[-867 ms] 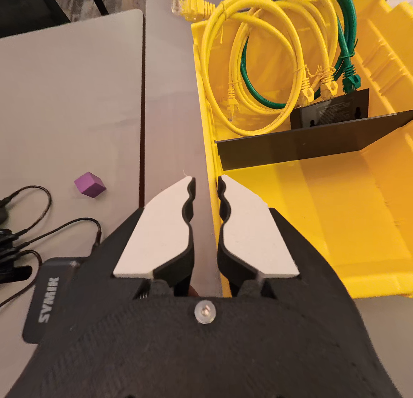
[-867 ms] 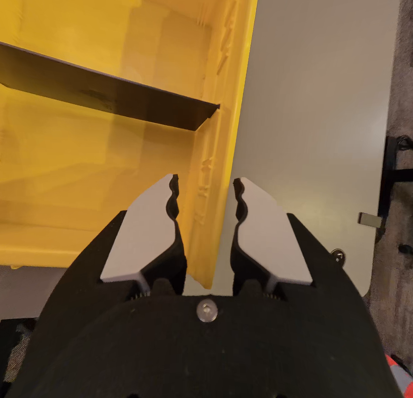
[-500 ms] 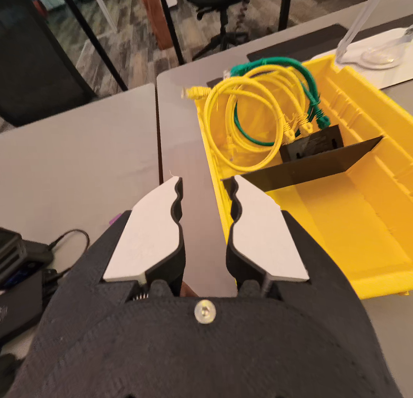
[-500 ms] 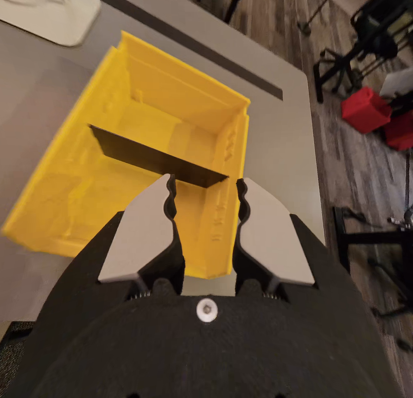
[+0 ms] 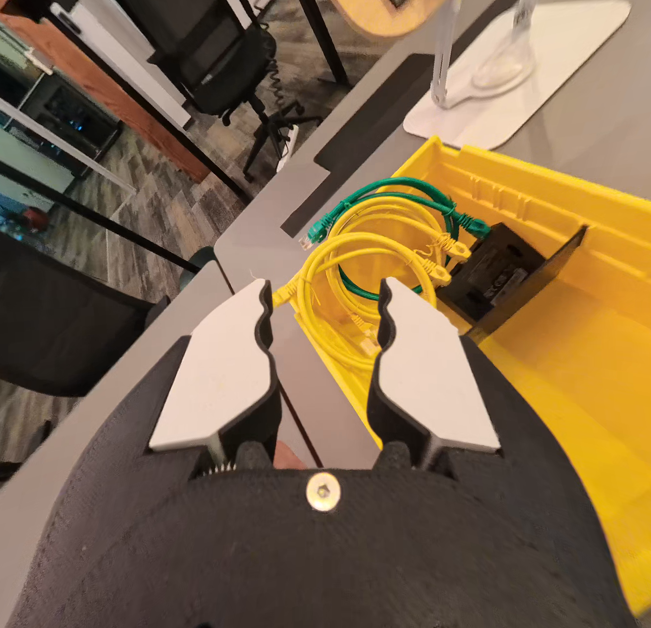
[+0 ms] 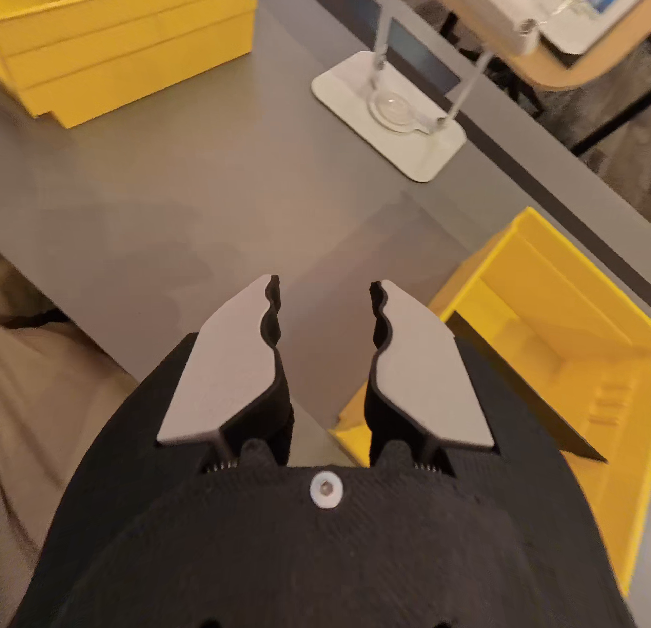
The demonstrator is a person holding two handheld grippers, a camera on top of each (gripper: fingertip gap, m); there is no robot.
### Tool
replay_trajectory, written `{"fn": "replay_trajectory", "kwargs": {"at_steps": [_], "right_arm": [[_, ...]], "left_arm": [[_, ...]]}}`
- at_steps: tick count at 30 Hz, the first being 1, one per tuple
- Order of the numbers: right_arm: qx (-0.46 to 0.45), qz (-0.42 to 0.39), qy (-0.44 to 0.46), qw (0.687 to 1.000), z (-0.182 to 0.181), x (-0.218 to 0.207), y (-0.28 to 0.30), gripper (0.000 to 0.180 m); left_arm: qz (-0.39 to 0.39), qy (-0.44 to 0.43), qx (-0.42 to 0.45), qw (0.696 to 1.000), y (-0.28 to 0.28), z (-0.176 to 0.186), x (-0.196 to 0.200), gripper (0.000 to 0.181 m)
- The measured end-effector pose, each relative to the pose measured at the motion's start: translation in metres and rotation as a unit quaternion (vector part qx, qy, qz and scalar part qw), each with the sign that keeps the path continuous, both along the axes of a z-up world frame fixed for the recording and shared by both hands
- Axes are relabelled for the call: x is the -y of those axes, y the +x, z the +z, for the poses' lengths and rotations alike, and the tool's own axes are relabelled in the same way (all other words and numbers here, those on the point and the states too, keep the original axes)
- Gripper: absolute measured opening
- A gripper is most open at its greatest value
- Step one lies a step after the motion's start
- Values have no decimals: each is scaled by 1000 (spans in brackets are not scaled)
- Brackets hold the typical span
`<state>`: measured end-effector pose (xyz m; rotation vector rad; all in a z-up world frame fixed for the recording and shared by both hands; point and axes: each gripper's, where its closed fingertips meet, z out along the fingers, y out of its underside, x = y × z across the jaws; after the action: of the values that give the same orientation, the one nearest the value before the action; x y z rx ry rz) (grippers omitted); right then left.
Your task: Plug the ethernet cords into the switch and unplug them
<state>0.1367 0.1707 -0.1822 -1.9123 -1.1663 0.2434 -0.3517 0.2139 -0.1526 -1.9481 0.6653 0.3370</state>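
In the left wrist view a yellow bin [image 5: 549, 332] holds coiled yellow ethernet cords [image 5: 355, 255] and a green cord [image 5: 387, 184]. Two yellow plugs [image 5: 438, 273] and one green plug [image 5: 477, 225] sit at the black switch [image 5: 493, 276], which leans against a black divider [image 5: 542, 269]. A loose green plug [image 5: 317, 230] and a loose yellow plug [image 5: 283, 295] hang over the bin's rim. My left gripper [image 5: 326, 288] is open and empty, above the bin's near-left wall. My right gripper [image 6: 324, 283] is open and empty over bare table, left of a yellow bin [image 6: 549, 332].
A white stand base [image 5: 521, 68] with clear legs stands beyond the bin; it also shows in the right wrist view [image 6: 387, 118]. A second yellow bin [image 6: 123, 44] sits at the far left of that view. The grey table [image 6: 176, 195] ends near office chairs [image 5: 225, 58]. There is about 50 centimetres between the tips of the two grippers. From my left tips it is roughly 10 centimetres to the loose yellow plug [image 5: 283, 295]; from my right, 55 centimetres.
Both grippers have lifted and tilted up, and both have opened wider. The right gripper has swung left, off the bin and over the table. The cords and switch have not moved.
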Motion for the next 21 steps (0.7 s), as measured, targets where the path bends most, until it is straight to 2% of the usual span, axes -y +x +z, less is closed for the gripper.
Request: {"fn": "replay_trajectory", "kwargs": {"at_steps": [2, 6, 12, 15, 18, 19, 21], "right_arm": [[-5, 22, -12, 1000, -8, 10, -16, 51], [-12, 56, -29, 998, -18, 24, -40, 50], [-8, 91, -31, 995, -23, 35, -59, 49], [-3, 99, -37, 994, -30, 36, -63, 49], [0, 102, -46, 994, -39, 35, -65, 49], [-1, 104, -49, 993, -41, 35, -66, 49], [1, 106, -52, 993, -45, 34, -67, 49]], "left_arm": [[-25, -32, -39, 998, 5, -13, -16, 61], [-32, -79, -174, 981, -6, -44, -46, 63], [-4, -99, -281, 955, -29, -77, -77, 56], [4, -83, -285, 955, -30, -82, -86, 44], [9, -59, -319, 946, -29, -80, -91, 41], [8, -44, -319, 947, -28, -76, -92, 34], [5, -31, -294, 955, -24, -70, -92, 30]]}}
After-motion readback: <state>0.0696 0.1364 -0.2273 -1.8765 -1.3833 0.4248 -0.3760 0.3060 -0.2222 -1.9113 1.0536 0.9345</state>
